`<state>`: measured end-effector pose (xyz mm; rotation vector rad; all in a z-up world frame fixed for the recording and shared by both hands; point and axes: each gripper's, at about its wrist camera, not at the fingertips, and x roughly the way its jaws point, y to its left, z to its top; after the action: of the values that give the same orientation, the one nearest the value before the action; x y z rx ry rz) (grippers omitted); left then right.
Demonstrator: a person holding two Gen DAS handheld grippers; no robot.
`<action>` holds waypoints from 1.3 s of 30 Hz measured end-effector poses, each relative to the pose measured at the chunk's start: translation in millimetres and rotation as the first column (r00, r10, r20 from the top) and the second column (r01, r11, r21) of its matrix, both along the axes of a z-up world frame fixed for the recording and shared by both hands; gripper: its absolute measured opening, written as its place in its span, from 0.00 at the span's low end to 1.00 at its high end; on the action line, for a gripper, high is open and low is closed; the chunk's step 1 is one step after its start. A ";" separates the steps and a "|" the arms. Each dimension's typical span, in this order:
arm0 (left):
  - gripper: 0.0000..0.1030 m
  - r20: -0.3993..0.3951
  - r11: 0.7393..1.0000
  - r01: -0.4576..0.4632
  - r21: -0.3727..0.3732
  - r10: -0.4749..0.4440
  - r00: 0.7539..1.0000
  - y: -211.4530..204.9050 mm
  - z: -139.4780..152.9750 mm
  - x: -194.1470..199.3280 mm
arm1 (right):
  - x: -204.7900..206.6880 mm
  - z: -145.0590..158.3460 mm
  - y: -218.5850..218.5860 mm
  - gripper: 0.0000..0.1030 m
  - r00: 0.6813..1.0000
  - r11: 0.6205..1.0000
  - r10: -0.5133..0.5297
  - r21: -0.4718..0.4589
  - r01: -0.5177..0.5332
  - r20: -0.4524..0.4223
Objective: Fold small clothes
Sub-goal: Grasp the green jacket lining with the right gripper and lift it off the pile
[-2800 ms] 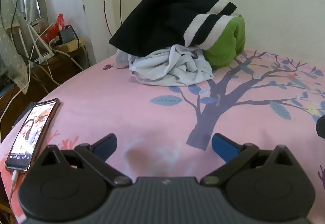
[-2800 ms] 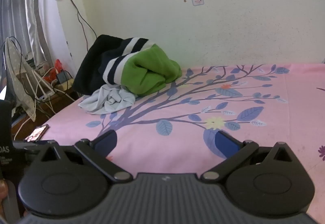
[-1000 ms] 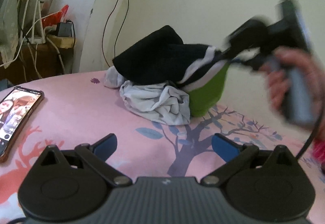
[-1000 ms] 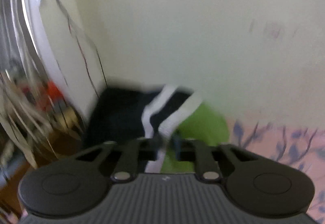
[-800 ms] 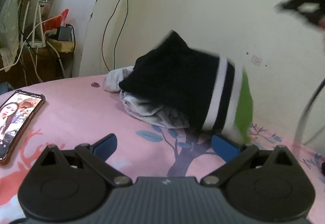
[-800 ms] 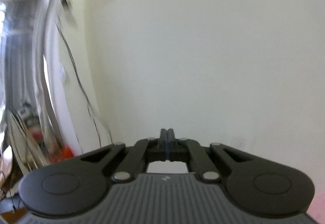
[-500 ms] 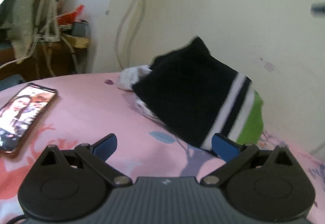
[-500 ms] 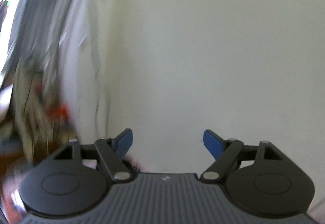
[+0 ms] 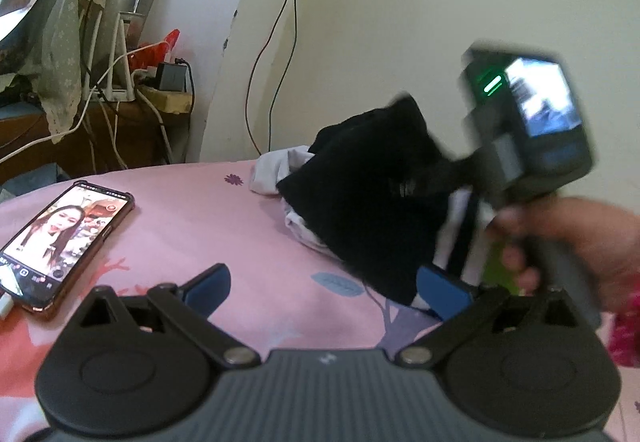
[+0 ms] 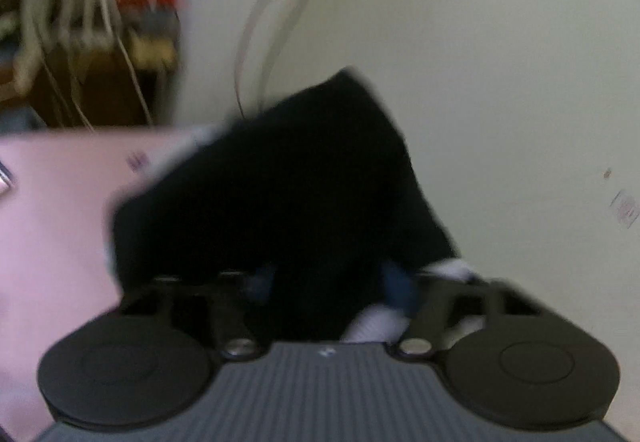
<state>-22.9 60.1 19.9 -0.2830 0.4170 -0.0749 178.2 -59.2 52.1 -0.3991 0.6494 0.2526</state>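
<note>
Item 1, my left gripper [image 9: 322, 284]: jaws wide apart, empty, low over the pink bed [image 9: 248, 234]. Item 2, phone [image 9: 60, 238], lit, left. Item 3, black striped garment [image 9: 368, 201]: dragged nearer off the pile since a second ago; my right gripper [image 10: 326, 282] straddles it, jaws part-open, grip uncertain through blur. Folding unstarted.

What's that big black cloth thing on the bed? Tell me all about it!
The black garment looks soft and thick, with white stripes and a green part near its lower right. It is crumpled in a heap, peaked at the top, on the pink bedsheet by the wall, lying over a pale grey cloth. The right gripper is pushed into it, jaws partly apart with black fabric between them; the picture is too blurred to tell if it grips.
</note>
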 end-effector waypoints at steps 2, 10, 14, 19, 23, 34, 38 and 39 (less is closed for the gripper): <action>1.00 -0.005 1.000 0.005 -0.005 -0.005 1.000 0.1 -0.2 1.2 | -0.6 1.5 -2.1 0.13 1.000 0.999 -0.008 0.043 0.009 -0.027; 1.00 -0.003 1.000 0.008 -0.022 -0.008 1.000 2.0 0.6 0.4 | -69.3 111.8 -70.4 0.00 0.997 0.903 -0.029 0.429 -0.007 0.077; 1.00 -0.002 0.999 0.002 -0.033 -0.002 1.000 3.8 0.5 -0.2 | -118.4 178.4 -131.2 0.00 0.969 0.804 -0.118 0.594 -0.034 0.216; 1.00 -0.014 0.999 -0.005 -0.035 0.005 1.000 4.7 0.2 1.1 | -177.1 243.1 -179.8 0.00 0.912 0.793 -0.195 0.606 -0.070 0.360; 1.00 -0.026 0.998 -0.028 -0.054 0.027 0.999 9.5 -0.6 1.0 | -187.2 223.6 -165.9 0.88 0.936 0.886 -0.128 0.462 -0.041 0.328; 1.00 -0.013 1.000 -0.024 -0.009 0.023 1.000 2.3 0.4 1.2 | -69.8 18.8 -150.6 0.51 0.922 0.729 -0.152 0.589 0.348 -0.357; 1.00 -0.011 1.000 -0.016 -0.003 0.016 1.000 0.9 0.0 2.2 | -67.2 -8.1 -162.6 0.10 0.879 0.570 -0.094 0.699 0.433 -0.468; 1.00 -0.016 1.000 -0.014 -0.006 0.014 1.000 1.4 -0.3 3.1 | -73.9 5.9 -159.4 0.10 0.902 0.589 -0.102 0.705 0.395 -0.420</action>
<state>-19.8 61.4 19.7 -0.2929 0.4306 -0.0608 104.3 -218.7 58.1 0.6153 0.8583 0.3075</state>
